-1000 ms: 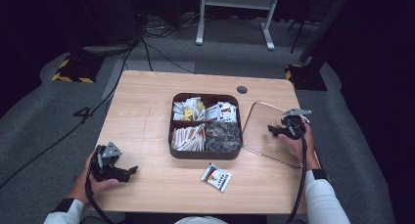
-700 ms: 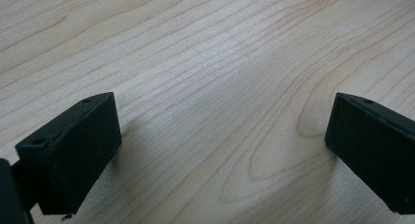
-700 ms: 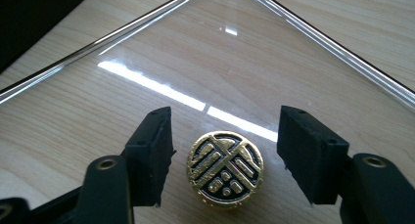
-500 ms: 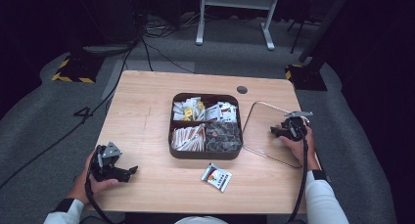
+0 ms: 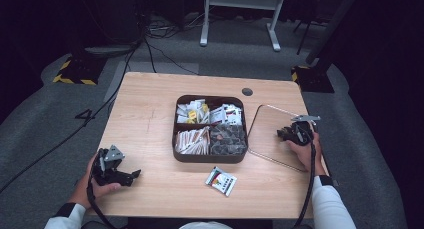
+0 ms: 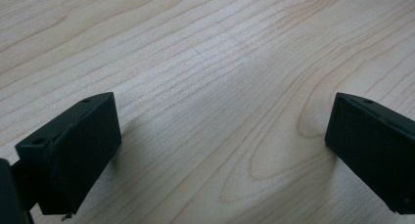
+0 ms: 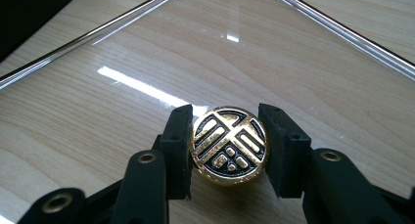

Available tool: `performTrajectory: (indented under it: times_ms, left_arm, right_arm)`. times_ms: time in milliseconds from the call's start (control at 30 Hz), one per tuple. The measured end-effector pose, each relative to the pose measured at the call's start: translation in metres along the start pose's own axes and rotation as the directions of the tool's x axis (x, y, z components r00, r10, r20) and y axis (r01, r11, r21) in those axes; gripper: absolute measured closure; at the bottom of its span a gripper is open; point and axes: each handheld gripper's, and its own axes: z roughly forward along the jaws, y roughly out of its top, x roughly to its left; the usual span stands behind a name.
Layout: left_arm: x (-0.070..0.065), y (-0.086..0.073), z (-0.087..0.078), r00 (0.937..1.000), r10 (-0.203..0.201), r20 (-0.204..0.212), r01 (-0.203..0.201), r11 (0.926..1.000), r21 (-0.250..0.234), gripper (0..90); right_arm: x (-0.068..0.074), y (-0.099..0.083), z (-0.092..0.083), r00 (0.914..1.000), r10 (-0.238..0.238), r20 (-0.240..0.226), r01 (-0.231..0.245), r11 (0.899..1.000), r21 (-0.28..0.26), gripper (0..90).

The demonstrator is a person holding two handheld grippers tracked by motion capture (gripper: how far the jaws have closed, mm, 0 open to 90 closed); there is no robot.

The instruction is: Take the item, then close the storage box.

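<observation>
A clear glass lid (image 5: pixel 267 139) with a metal rim (image 7: pixel 98 33) lies flat on the wooden table, right of the box. At its middle is a round gold-and-black knob (image 7: pixel 229 145). My right gripper (image 7: pixel 227 121) (image 5: pixel 286 134) has just been closing. Its two black jaws now press on either side of the knob, which sits between them. At the table's near left corner my left gripper (image 5: pixel 131 175) rests in the person's hand. Its jaws stand wide apart over bare wood (image 6: pixel 222 131) with nothing between them.
A dark brown box (image 5: pixel 210 159) with four compartments of sachets and packets stands mid-table. A small white packet (image 5: pixel 221 180) lies in front of it. A dark round grommet (image 5: pixel 247 92) sits near the far edge. Cables trail from both grippers.
</observation>
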Motion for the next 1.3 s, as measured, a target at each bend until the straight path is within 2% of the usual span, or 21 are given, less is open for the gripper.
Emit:
performTrajectory:
  times_ms: [333,567,733,833,967,1300]
  left_arm:
    - [0.000,0.000,0.000,1.0000,0.000,0.001,0.000,1.0000,0.002,0.3]
    - [0.000,0.000,0.000,1.0000,0.001,0.007,-0.001,1.0000,0.001,0.3]
    - [0.001,0.000,0.000,1.0000,0.004,0.009,-0.004,1.0000,0.002,0.2]
    - [0.001,0.000,0.000,1.0000,0.004,0.009,-0.004,1.0000,0.002,0.2]
    - [0.001,0.000,0.000,1.0000,0.004,0.009,-0.004,1.0000,0.002,0.2]
    - [0.001,0.000,0.000,0.9999,0.006,0.012,-0.006,1.0000,0.002,0.2]
  right_arm:
    - [-0.002,-0.001,-0.001,0.9999,0.011,-0.008,-0.011,1.000,-0.010,59.4]
    - [-0.001,-0.001,-0.002,0.9999,-0.006,-0.008,0.006,1.000,0.000,59.4]
    - [-0.004,-0.003,-0.006,0.9998,0.005,-0.018,-0.006,1.000,-0.017,59.5]
    - [-0.004,-0.002,-0.009,0.9999,0.006,-0.013,-0.007,1.000,-0.023,59.4]
    - [-0.004,0.000,-0.013,0.9997,-0.024,0.011,0.024,0.999,-0.025,59.5]
    - [-0.007,0.004,-0.028,0.9994,-0.025,0.024,0.026,0.998,-0.058,59.5]
